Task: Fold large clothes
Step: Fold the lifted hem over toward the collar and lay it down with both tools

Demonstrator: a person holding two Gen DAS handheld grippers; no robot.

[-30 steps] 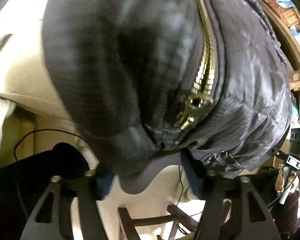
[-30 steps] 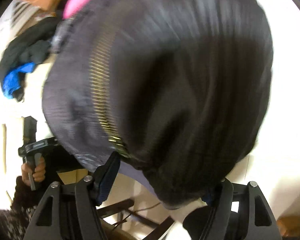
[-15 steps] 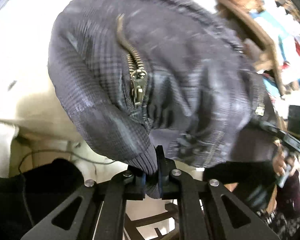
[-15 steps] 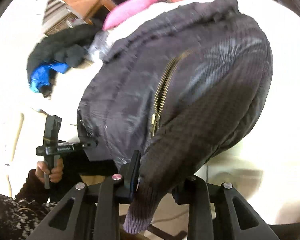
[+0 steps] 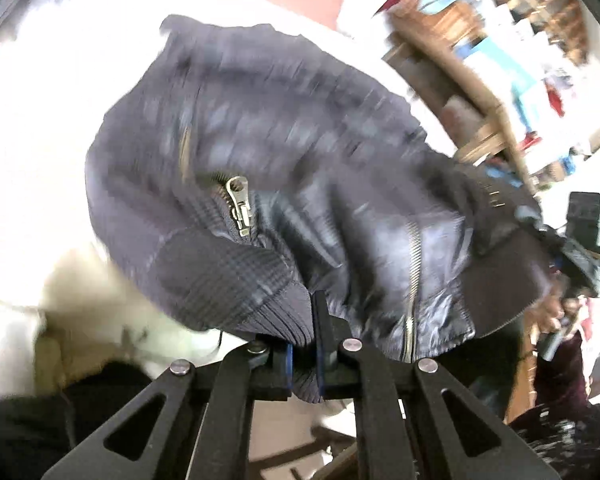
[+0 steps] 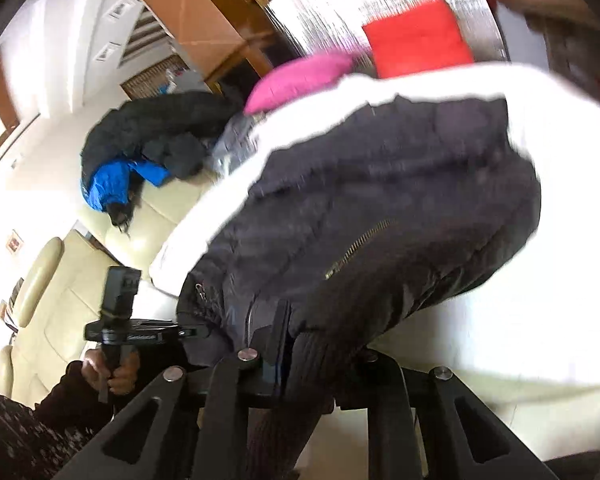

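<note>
The left gripper [image 5: 303, 354] pinches the jacket's [image 5: 300, 168] ribbed hem; the right gripper [image 6: 320, 360] is closing on ribbed hem too. The jacket hangs from both, stretching away over the white bed [image 6: 540, 280], so its hem edge runs between the grippers.

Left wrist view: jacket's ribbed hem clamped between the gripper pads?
Yes, the left gripper is shut on the dark jacket's ribbed hem, which bunches between its pads.
</note>
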